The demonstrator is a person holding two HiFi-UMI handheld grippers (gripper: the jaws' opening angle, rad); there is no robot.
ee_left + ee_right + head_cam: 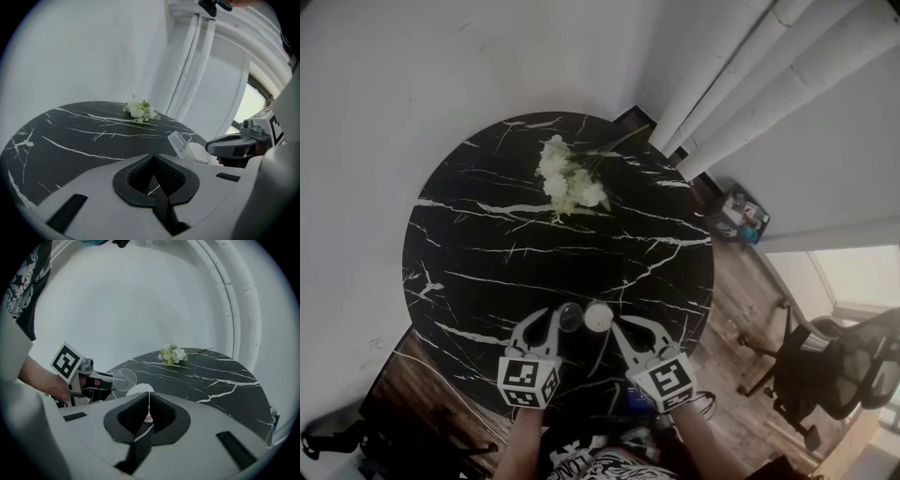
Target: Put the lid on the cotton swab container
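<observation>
Both grippers look pinched shut with nothing in them. Our left gripper and right gripper sit either side of the cotton swab container, at the near edge of the table. The clear lid is tilted up against the container's left side, just right of our left tips. So left's nearer, and we reckon it's a short hop rightward onto the swabs.
</observation>
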